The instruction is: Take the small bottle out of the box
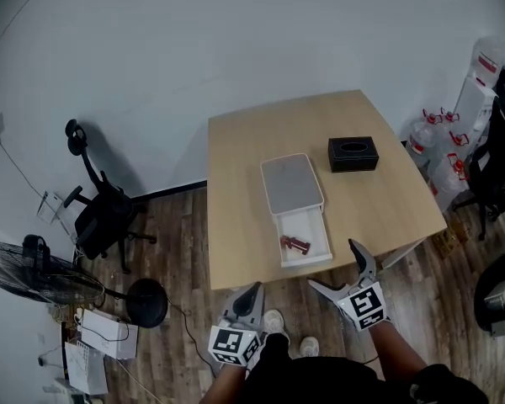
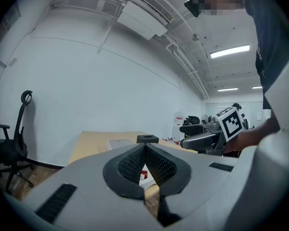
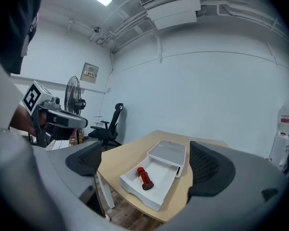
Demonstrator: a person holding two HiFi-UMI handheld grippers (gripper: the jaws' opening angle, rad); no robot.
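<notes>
A small red bottle [image 1: 295,243] lies on its side in the pulled-out drawer [image 1: 319,252] of a white box [image 1: 291,181] on the wooden table [image 1: 236,200]. In the right gripper view the bottle [image 3: 144,178] lies in the drawer [image 3: 135,186], ahead of and between the jaws. My right gripper [image 1: 332,265] is open, off the table's near edge, just right of the drawer. My left gripper [image 1: 254,289] is shut on nothing, below the table edge and left of the drawer. In its own view the left gripper [image 2: 144,150] hides most of the box.
A black tissue box [image 1: 353,154] sits at the table's far right. An office chair [image 1: 101,213] and a floor fan [image 1: 42,272] stand to the left. Water bottles [image 1: 438,154] and another chair [image 1: 497,158] are to the right. Wooden floor lies below.
</notes>
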